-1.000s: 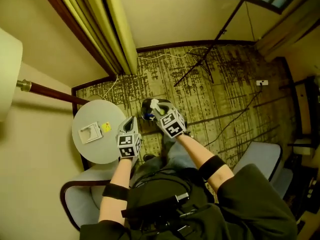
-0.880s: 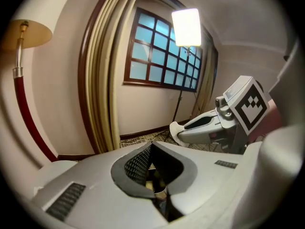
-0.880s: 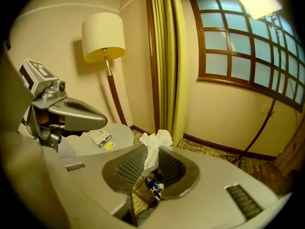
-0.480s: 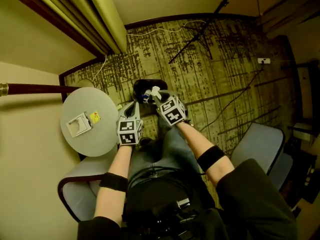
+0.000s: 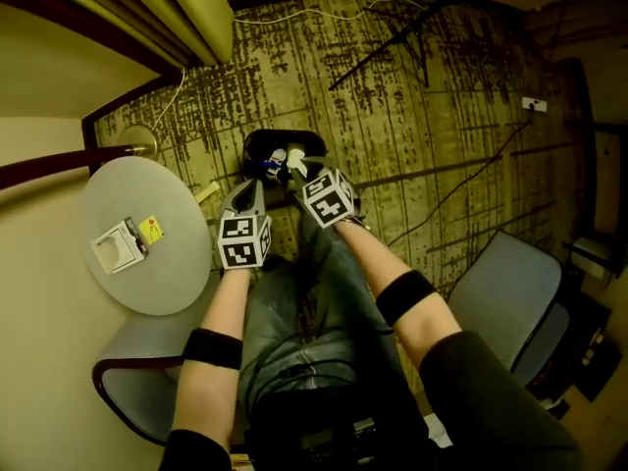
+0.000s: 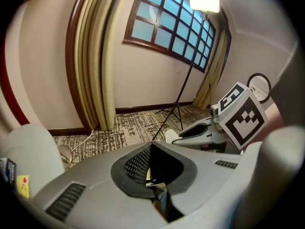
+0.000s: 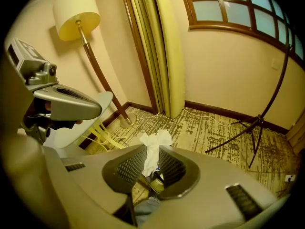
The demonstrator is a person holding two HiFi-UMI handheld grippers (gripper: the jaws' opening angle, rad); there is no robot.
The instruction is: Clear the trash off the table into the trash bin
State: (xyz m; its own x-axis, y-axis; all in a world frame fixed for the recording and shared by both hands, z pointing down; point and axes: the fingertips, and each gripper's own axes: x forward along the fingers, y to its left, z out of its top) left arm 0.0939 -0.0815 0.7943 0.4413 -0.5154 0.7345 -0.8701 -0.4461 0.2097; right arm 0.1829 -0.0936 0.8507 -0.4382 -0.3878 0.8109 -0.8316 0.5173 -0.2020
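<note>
Bin (image 5: 261,148) contents, upper centre of the head view, are a dark jumble with blue and white bits, too small to name; the right tool covers part of its rim. Right tool (image 7: 152,152) is clenched on a white tissue (image 7: 158,138) that sticks up past its tips, over the bin's mouth. Left tool (image 6: 151,149) is clenched on nothing, its tips just below the bin's left edge. Left of them, on the table (image 5: 167,283), lie a white packet (image 5: 118,246) and a yellow scrap (image 5: 151,229), well apart from both tools.
</note>
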